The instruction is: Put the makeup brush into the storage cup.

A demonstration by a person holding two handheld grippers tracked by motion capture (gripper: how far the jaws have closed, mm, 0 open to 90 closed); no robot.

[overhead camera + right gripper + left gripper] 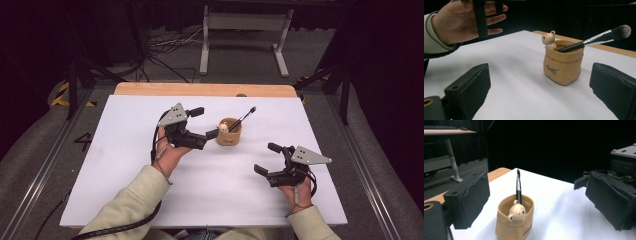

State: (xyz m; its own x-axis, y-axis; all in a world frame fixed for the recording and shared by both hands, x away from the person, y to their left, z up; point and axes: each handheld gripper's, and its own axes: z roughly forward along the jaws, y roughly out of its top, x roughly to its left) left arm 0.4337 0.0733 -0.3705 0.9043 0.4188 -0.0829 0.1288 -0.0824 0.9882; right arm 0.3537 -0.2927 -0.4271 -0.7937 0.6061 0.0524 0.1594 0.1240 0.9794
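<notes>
A tan bag-shaped holder (229, 134) (514, 220) (563, 63) with a small bear figure (516, 212) (549, 39) on its rim stands near the middle of the white table. A black-handled makeup brush (243, 117) (518, 186) (596, 39) leans in it, bristles up toward the far right. My left gripper (206, 123) (539, 202) is open just left of the holder, its jaws on either side of it without touching. My right gripper (267, 158) (541, 97) is open at the front right, apart from the holder, with nothing between its jaws.
The white tabletop (125, 165) lies over a wooden board (200, 89) that shows at the far edge. Beyond the table stand a metal frame (245, 35) and floor cables (170, 47). A person's hand (461, 21) holds the left gripper.
</notes>
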